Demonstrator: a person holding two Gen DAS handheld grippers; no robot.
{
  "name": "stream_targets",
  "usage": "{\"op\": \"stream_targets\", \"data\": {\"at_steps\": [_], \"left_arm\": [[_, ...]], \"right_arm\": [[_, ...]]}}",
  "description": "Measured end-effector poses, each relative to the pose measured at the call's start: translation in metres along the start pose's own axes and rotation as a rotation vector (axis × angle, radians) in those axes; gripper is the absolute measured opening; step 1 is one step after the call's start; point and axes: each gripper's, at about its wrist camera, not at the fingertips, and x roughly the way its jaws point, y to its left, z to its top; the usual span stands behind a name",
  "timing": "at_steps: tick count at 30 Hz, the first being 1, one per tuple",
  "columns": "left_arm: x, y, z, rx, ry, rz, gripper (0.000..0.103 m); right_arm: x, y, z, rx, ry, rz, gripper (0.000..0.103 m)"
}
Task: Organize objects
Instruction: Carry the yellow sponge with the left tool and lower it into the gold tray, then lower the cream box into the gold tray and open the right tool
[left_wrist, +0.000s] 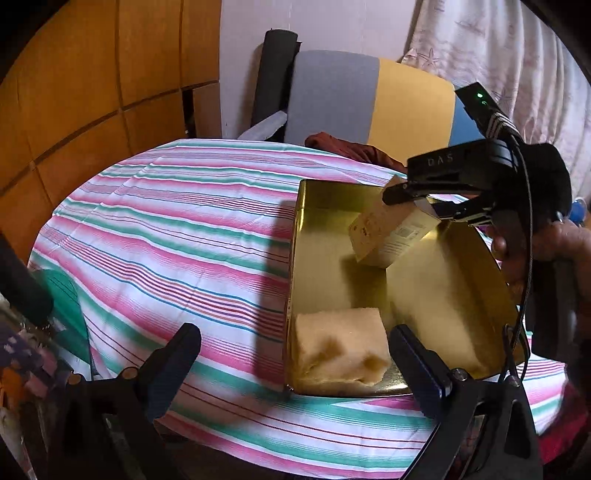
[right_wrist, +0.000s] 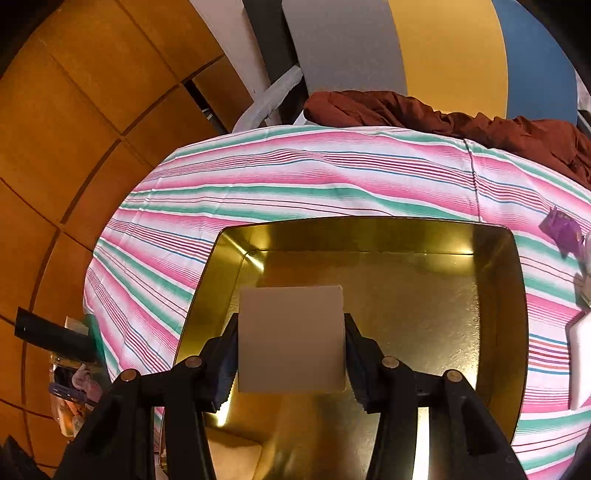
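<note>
The right tongs (right_wrist: 291, 354) clamp a small box (right_wrist: 291, 338) above the gold tin (right_wrist: 517, 280), likely to set it inside. The left tongs (left_wrist: 295, 363) gape empty by the sponge (left_wrist: 340, 349) already in the tin's near corner.

A pink, green and white striped cloth (left_wrist: 177, 229) covers the bench. At its far edge lies a crumpled maroon garment (right_wrist: 443, 114), in front of a grey, yellow and blue panelled chair back (left_wrist: 369, 99). Orange wooden cabinet panels (right_wrist: 74, 122) stand to the left.
</note>
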Motion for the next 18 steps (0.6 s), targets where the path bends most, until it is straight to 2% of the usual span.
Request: {"op": "stream_targets", "data": {"at_steps": [7,14,18], "left_arm": [[0.0,-0.003,-0.002,0.005,0.006,-0.004,0.102],[-0.007,-0.001,0.0,-0.02,-0.024,0.013,0.102],[-0.01,-0.003,0.002,-0.029,-0.031,0.019,0.102]], "right_arm": [[-0.004,-0.002,-0.009,-0.016,-0.013,-0.016,0.052],[-0.029,-0.011,-0.036,-0.087,-0.098,-0.129,0.053],[-0.034,-0.02,-0.05,-0.087,-0.106,-0.144,0.063]]}}
